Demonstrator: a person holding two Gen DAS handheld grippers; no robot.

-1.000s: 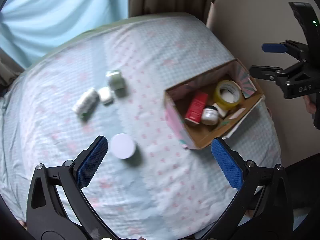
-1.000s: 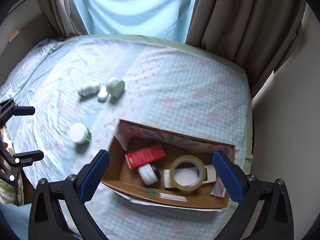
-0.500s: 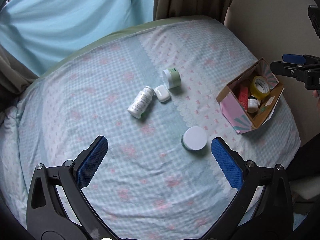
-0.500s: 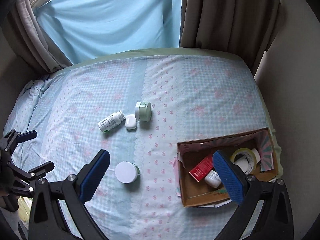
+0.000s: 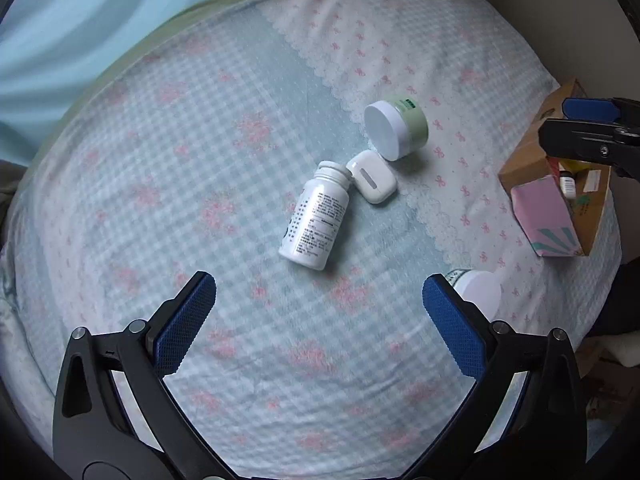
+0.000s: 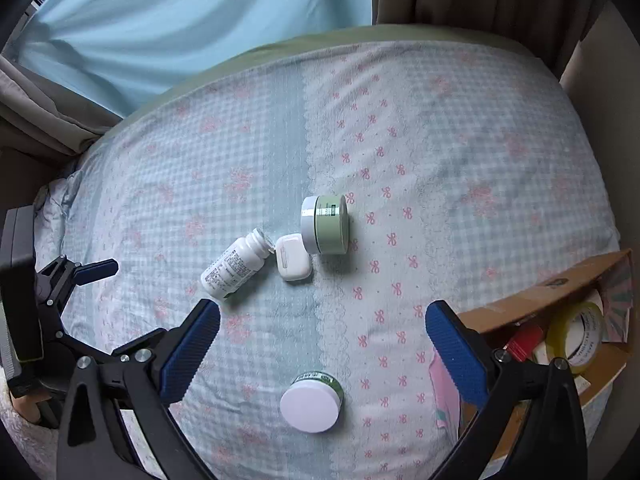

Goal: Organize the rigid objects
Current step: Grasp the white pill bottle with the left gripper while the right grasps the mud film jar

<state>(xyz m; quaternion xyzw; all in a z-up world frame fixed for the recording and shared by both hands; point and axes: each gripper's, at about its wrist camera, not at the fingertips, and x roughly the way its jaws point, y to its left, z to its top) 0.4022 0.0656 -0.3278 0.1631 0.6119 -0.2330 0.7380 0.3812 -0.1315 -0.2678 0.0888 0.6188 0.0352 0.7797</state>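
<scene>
Both wrist cameras look steeply down on the bed (image 5: 224, 168), sharing the white bottle (image 5: 314, 220) (image 6: 234, 268) from opposite sides.

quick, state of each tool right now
left tool: open, holding nothing
right tool: open, holding nothing

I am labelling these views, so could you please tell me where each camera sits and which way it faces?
Left wrist: on the left gripper, above the bed, facing the white bottle; its open jaws and the right gripper show.
Right wrist: on the right gripper, facing the upright jar; the left gripper shows.
Shared: bottle, white case, tipped jar, box.
</scene>
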